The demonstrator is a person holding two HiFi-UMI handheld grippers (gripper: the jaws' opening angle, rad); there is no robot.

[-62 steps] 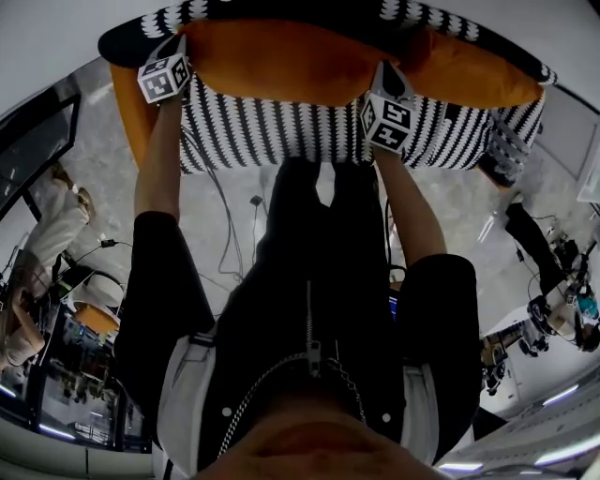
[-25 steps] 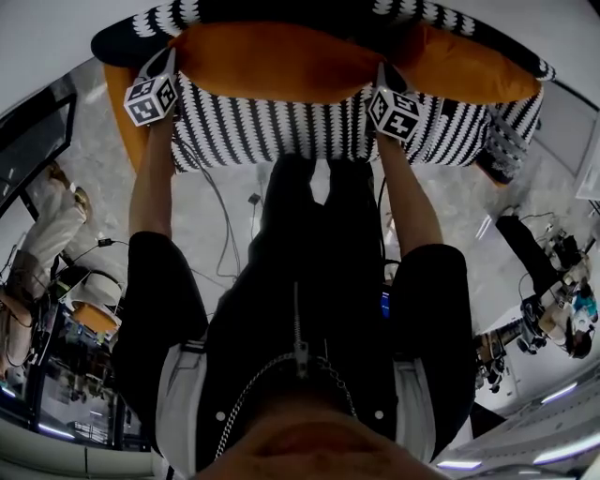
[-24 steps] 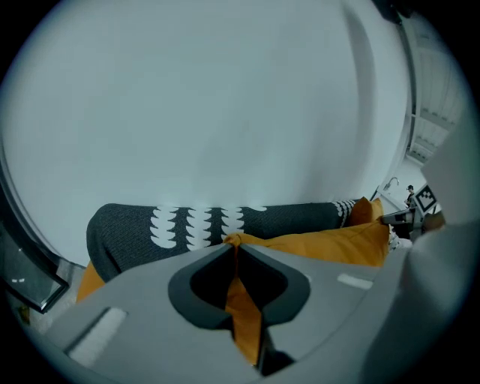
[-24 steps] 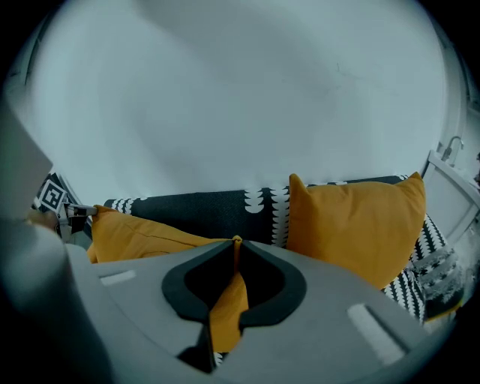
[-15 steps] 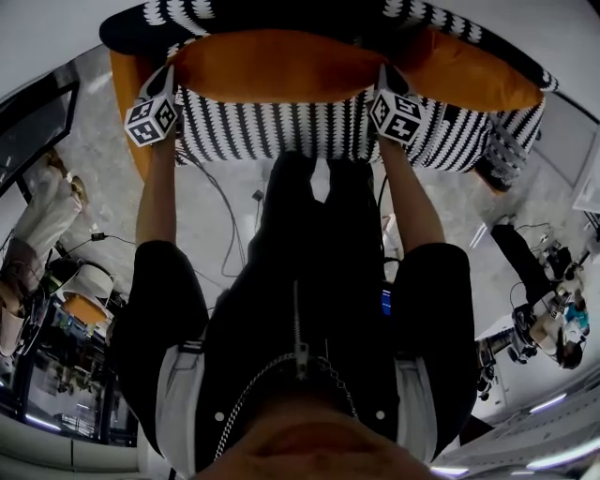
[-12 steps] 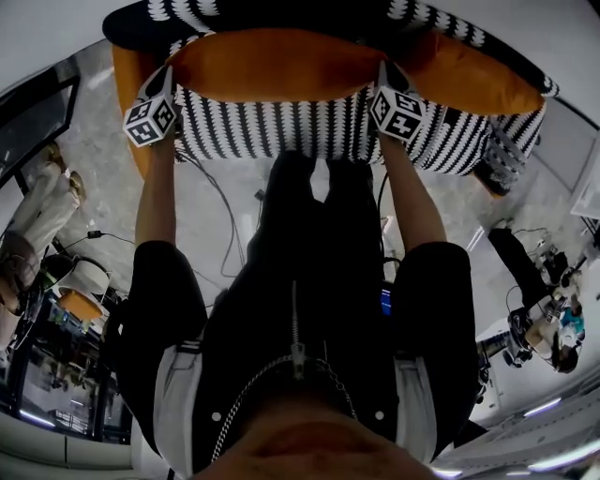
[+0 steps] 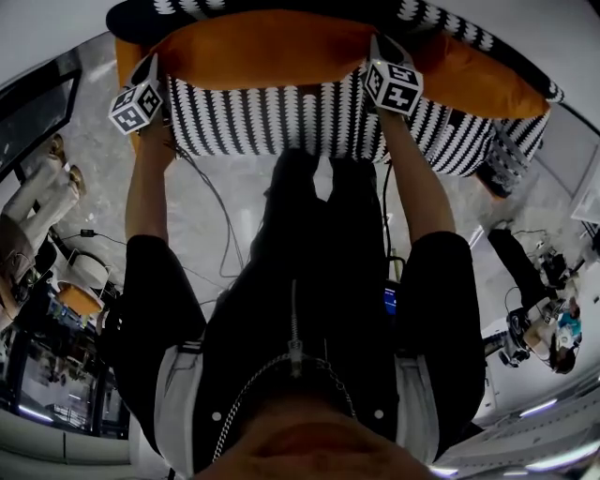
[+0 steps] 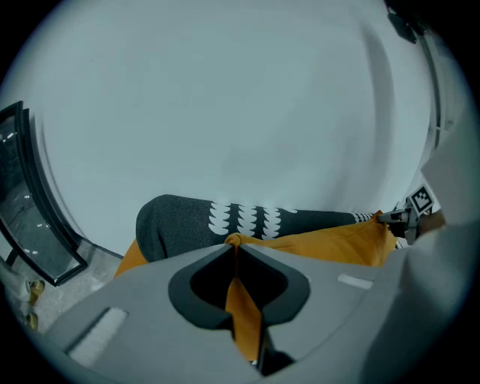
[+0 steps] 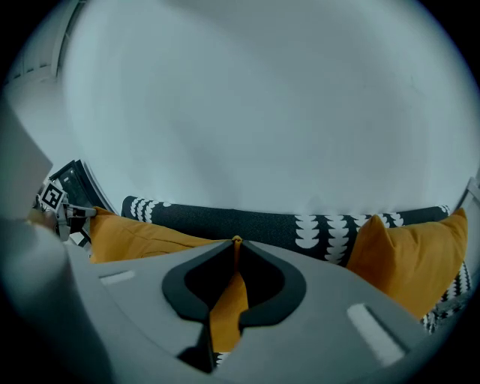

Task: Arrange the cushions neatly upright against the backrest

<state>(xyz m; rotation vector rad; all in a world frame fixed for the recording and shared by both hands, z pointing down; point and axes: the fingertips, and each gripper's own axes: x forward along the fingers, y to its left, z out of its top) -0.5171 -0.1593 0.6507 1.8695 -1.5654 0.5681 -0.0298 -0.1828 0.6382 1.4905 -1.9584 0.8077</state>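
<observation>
A long orange cushion (image 7: 262, 47) stretches across the black-and-white patterned sofa seat (image 7: 281, 117), in front of the dark backrest (image 7: 187, 11). My left gripper (image 7: 155, 73) is shut on the cushion's left corner, and orange fabric (image 8: 244, 315) is pinched between its jaws. At the other corner my right gripper (image 7: 377, 52) is shut on the same cushion (image 9: 142, 236), with its fabric squeezed between the pads. A second orange cushion (image 7: 478, 80) leans upright against the backrest (image 9: 262, 221) at the right. From the left gripper view, the cushion (image 8: 322, 240) runs toward the right gripper (image 8: 416, 206).
The wall rises pale behind the sofa. Cables (image 7: 220, 216) trail over the floor in front of the seat. A person in light clothes (image 7: 28, 216) is at the left, and others with equipment (image 7: 544, 300) are at the right. A glass panel (image 8: 22, 225) stands left of the sofa.
Both grippers have carried the long cushion up and back toward the backrest. The left gripper has also drifted outward to the left.
</observation>
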